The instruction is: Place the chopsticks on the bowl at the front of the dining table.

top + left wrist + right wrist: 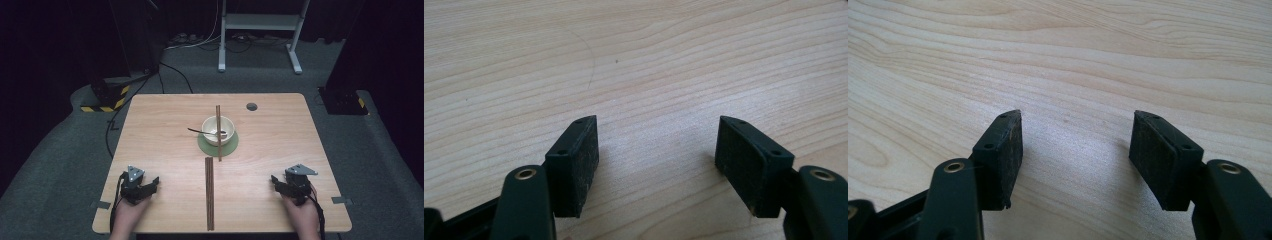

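Observation:
A white bowl [218,130] stands on a round green mat [231,145] near the table's middle, with a dark spoon [200,132] resting in it. One brown chopstick [218,131] lies across the bowl's rim, pointing away from me. A pair of chopsticks [209,192] lies flat on the wood, running toward the front edge. My left gripper [154,182] rests at the front left, open, with bare wood between its pads [584,160]. My right gripper [275,181] rests at the front right, also open over bare wood, pads [1155,155] apart.
The wooden table [150,130] has a small round hole [251,106] at the back right. Beyond it stand a white frame [260,22] and cables on a grey floor. Black-and-yellow striped bases [107,102] flank the table.

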{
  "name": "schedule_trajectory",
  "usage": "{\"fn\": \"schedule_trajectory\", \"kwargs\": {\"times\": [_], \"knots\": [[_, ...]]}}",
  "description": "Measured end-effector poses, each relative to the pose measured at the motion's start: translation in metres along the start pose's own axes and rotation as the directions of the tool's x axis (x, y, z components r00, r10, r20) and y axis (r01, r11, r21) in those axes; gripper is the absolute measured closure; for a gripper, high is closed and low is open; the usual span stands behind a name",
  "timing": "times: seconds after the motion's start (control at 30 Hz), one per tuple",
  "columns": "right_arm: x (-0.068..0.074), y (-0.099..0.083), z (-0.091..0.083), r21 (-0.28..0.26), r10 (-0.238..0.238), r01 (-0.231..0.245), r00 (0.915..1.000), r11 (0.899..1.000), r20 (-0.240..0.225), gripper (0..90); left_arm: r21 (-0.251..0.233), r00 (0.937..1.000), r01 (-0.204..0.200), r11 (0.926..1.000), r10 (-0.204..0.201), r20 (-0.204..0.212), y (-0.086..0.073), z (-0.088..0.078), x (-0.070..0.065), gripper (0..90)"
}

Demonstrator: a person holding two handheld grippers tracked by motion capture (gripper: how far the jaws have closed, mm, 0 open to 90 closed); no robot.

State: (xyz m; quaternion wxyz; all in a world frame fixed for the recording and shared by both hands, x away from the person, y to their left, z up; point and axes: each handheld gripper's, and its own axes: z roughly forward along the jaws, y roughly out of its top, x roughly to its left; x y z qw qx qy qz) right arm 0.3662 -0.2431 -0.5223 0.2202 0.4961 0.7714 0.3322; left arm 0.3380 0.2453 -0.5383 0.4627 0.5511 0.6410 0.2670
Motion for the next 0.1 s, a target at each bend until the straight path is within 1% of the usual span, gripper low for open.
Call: {"fn": "schedule_trajectory", "kwargs": {"times": [0.03, 0.07, 0.1], "knots": [[0.0001, 0.0, 0.0, 0.0, 0.001, -0.001, 1.0, 1.0, 0.0, 38.0, -0.004, 1.0, 0.005, 1.0, -0.005, 0.0, 0.0, 0.0004, -0.0004, 33.9], [0.0, 0.0, 0.0, 0.0, 0.0, 0.0, 1.0, 1.0, 0.0, 37.9, 0.001, 1.0, -0.008, 1.0, 0.008, -0.002, 0.0001, 0.0002, 0.0004, 33.9], [-0.0002, 0.0, 0.0001, 0.0, -0.001, 0.001, 1.0, 1.0, -0.001, 37.8, 0.0, 1.0, -0.005, 1.0, 0.005, -0.005, 0.0002, 0.0004, 0.0003, 33.9]]}}
